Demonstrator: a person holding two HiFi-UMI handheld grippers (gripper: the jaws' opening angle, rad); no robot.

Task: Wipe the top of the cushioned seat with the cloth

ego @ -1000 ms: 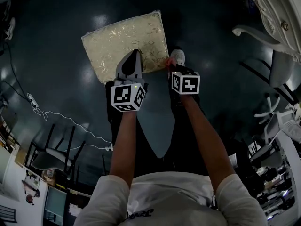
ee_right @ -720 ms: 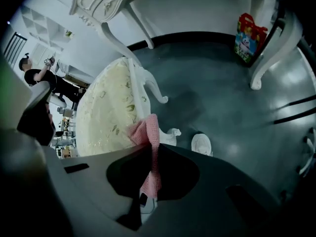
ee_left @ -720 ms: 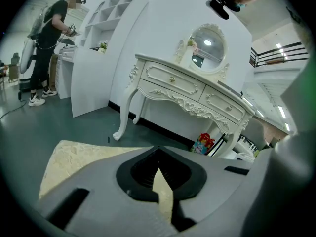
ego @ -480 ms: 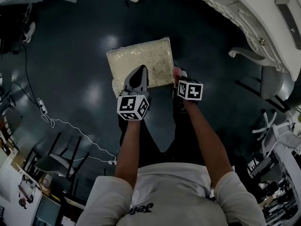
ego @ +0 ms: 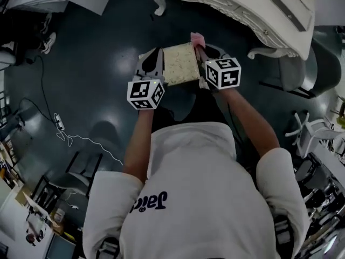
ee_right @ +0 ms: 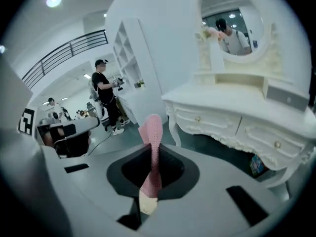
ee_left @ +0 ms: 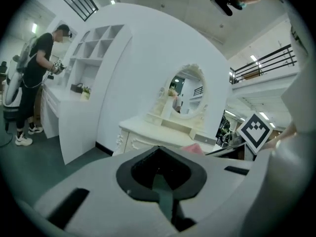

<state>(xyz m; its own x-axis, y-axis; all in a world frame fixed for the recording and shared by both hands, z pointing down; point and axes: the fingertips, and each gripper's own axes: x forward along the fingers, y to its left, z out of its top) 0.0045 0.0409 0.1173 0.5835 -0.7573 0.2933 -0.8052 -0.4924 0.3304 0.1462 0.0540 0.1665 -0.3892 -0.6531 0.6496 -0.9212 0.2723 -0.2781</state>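
The cream cushioned seat (ego: 180, 63) lies on the dark floor below, seen in the head view between my two grippers. My right gripper (ego: 200, 48) is shut on the pink cloth (ego: 197, 38), level with the seat's right edge. In the right gripper view the cloth (ee_right: 152, 132) stands up out of the shut jaws (ee_right: 153, 181), with a cream bit at their base. My left gripper (ego: 151, 61) overlaps the seat's left edge. Its jaws (ee_left: 160, 177) are shut with nothing seen between them. Both grippers point level, toward the furniture ahead.
A white carved dresser (ego: 242, 9) with a round mirror (ee_right: 237, 19) stands just ahead. A grey chair (ego: 294, 72) is to the right. A white cable (ego: 70, 139) trails on the floor at the left. A person (ee_left: 37, 68) works at white shelves.
The view has risen and tilted: the seat looks smaller and farther off, and the dresser has come into view. Both grippers have lifted off the seat and now point forward.
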